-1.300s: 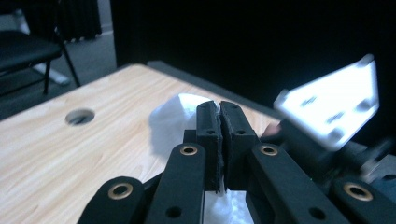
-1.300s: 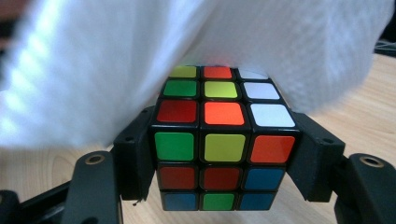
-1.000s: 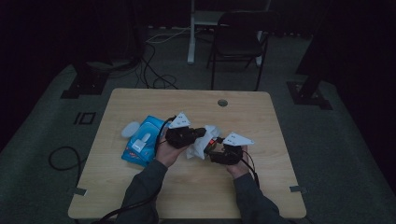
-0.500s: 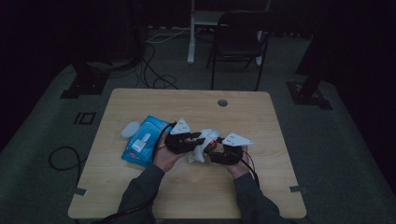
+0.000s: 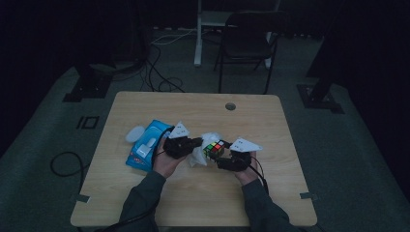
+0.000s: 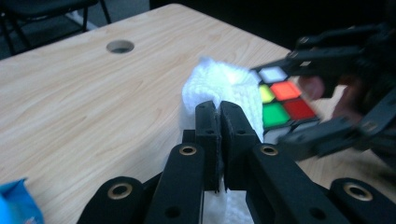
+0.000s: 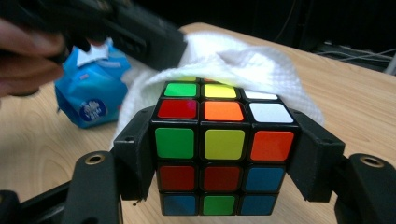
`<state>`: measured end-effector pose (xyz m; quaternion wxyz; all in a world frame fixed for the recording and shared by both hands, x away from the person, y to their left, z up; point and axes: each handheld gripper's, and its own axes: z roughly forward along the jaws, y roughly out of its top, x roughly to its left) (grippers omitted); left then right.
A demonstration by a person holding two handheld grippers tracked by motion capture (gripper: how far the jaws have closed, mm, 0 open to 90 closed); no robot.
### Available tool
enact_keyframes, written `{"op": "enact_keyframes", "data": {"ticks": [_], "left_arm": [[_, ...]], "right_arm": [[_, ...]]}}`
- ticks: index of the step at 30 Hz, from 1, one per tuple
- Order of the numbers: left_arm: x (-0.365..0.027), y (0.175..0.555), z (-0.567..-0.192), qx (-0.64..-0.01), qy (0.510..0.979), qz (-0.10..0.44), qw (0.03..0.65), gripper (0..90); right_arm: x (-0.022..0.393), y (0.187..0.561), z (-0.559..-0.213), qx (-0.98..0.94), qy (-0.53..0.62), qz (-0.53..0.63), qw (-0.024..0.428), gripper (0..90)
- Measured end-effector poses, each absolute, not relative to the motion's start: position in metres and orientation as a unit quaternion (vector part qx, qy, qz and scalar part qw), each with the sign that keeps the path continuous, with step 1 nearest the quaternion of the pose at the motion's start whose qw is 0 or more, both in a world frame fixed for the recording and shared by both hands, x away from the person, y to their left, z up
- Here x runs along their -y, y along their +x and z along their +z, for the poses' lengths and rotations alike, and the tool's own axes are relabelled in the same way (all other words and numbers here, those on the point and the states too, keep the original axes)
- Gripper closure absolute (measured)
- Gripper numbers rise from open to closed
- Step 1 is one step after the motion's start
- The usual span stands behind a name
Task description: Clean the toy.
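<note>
A scrambled colour cube sits squarely between the jaws of my right gripper, which is shut on it just above the table. My left gripper is shut on a crumpled white tissue. Its jaws have just been closing with the tissue pinched between them. The tissue is draped against the far side of the cube. In the high view the left gripper and the right gripper meet at the cube in the middle of the wooden table.
A blue wipes pack lies left of the left hand, with a small white wad beside it. A cable hole is at the table's far side. A chair and floor cables stand beyond the table.
The left gripper has shifted slightly with the tissue against the cube. The right gripper and the cube have stayed where they were.
</note>
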<state>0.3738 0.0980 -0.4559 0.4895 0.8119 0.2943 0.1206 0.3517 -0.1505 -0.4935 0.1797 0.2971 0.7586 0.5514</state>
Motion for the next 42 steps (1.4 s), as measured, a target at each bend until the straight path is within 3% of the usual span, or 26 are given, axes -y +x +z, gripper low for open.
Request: {"op": "enact_keyframes", "data": {"ticks": [19, 42], "left_arm": [[-0.093, 0.377, -0.481, -0.293, 0.816, 0.074, 0.494, 87.8], [-0.079, 0.37, -0.49, -0.262, 0.834, 0.081, 0.479, 88.0]], "right_arm": [[0.164, 0.354, -0.486, -0.726, 0.319, 0.586, 0.166, 34.2], [0.164, 0.357, -0.478, -0.713, 0.326, 0.597, 0.172, 34.3]]}}
